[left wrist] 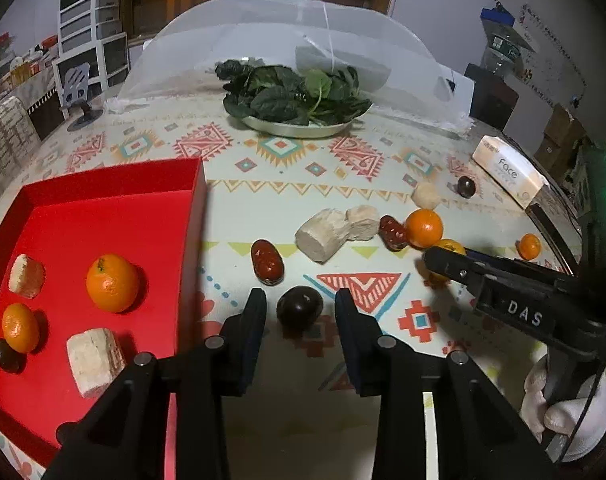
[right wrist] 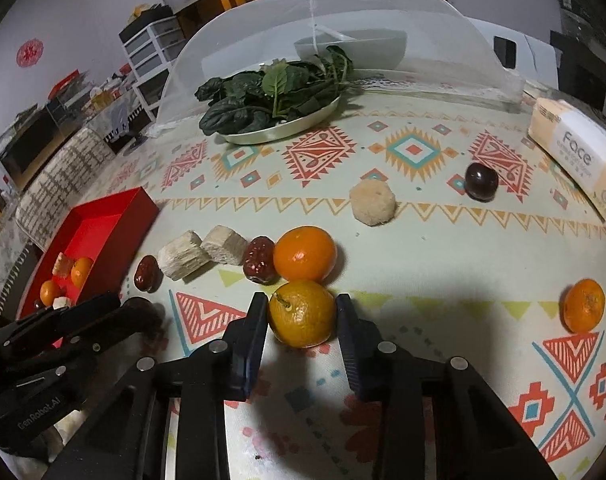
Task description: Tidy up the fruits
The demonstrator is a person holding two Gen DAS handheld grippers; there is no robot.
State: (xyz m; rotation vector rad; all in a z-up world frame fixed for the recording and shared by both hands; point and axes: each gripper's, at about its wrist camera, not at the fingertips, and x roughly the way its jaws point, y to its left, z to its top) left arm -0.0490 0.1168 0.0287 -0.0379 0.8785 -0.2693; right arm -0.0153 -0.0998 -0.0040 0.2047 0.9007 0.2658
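My left gripper (left wrist: 300, 294) is open, its fingers on either side of a dark plum (left wrist: 300, 307) on the tablecloth with a small gap on each side. My right gripper (right wrist: 302, 298) is shut on a yellowish mandarin (right wrist: 302, 314) that rests on the cloth, both pads against its sides. Left of the plum stands a red tray (left wrist: 103, 184) with two mandarins, two pale chunks and a dark plum inside. Loose on the cloth are two red dates (left wrist: 267, 262), pale chunks (left wrist: 321, 234), a mandarin (right wrist: 305, 254), another mandarin (right wrist: 584, 305) and a second plum (right wrist: 481, 181).
A metal plate of leafy greens (left wrist: 303, 130) sits at the back under a white mesh cover (left wrist: 263, 28). A tissue pack (right wrist: 575, 152) lies along the right table edge. White drawers and other furniture stand beyond the table on the left.
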